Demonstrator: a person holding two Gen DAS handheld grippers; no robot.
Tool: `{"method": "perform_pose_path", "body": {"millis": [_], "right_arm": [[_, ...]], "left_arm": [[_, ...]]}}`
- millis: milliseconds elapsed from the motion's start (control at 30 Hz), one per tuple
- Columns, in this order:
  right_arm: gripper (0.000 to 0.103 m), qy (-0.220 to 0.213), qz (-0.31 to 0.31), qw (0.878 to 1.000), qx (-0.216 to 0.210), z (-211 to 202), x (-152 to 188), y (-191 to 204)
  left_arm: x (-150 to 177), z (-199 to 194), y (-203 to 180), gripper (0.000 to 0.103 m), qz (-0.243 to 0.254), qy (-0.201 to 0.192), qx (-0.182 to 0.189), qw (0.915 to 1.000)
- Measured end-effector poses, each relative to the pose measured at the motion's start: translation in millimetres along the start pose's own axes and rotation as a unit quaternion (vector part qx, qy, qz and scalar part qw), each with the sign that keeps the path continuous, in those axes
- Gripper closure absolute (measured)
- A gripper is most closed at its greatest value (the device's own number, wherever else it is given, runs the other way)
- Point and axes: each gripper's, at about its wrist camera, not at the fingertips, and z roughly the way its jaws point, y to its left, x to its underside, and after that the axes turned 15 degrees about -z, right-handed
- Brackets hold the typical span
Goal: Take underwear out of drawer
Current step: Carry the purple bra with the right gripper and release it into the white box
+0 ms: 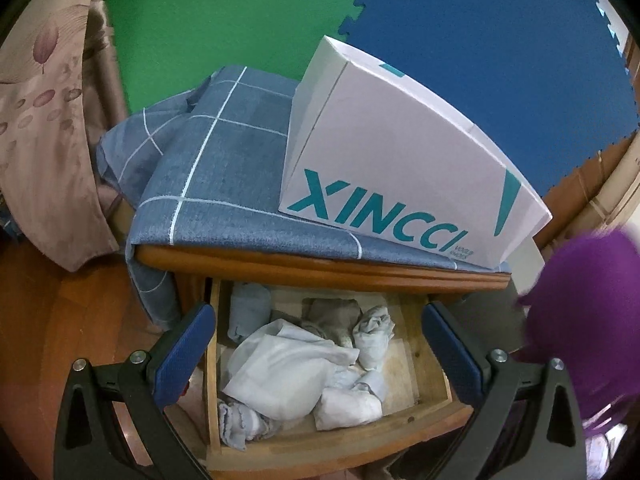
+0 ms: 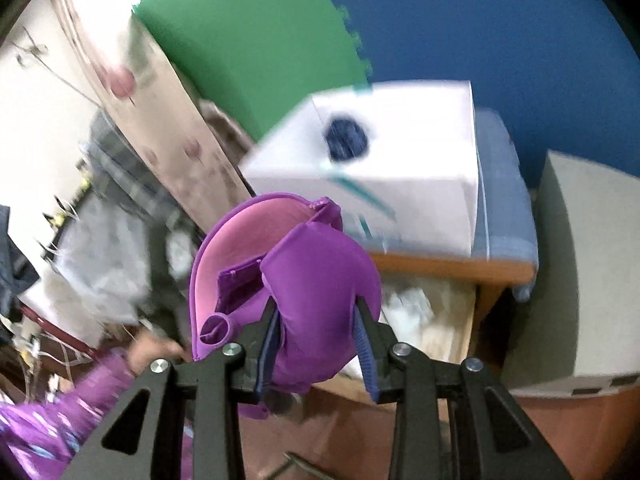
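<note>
Right tool [image 2: 316,320] pinches a smooth, moulded purple bra [image 2: 320,280]; left tool [image 1: 316,344] gapes.

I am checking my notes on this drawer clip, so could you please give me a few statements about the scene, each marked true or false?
1. The right gripper is shut on a purple bra. True.
2. The drawer is closed. False: it stands open, with pale folded clothes inside.
3. The left gripper holds a grey sock. False: its jaws are wide apart with nothing between them.
4. A white box lettered in teal sits on the blue checked cloth. True.
5. The bra lies in the drawer. False: it is held above it.
</note>
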Motion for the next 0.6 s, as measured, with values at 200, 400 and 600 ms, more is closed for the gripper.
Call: {"method": "perform_pose_path", "body": {"millis": [200, 400, 600], "right_arm": [[0.068, -0.058, -0.002, 0.998, 0.02, -38.3, -81.9, -16.4], [0.068, -0.055, 0.007, 0.996, 0.071, -11.2, -146.0, -47.0], [0.068, -0.011, 0.018, 0.991, 0.13, 57.6, -174.7, -87.7]], "left_arm": [[0.5, -1.8, -1.6, 0.001, 0.008, -0.004, -0.004, 0.9999], [1.7, -2.1, -2.7, 0.001, 0.021, -0.005, -0.013, 0.9997], [-1.3, 0.4, 2.8, 0.001, 0.009, 0.003, -0.009, 0.9999]]}}
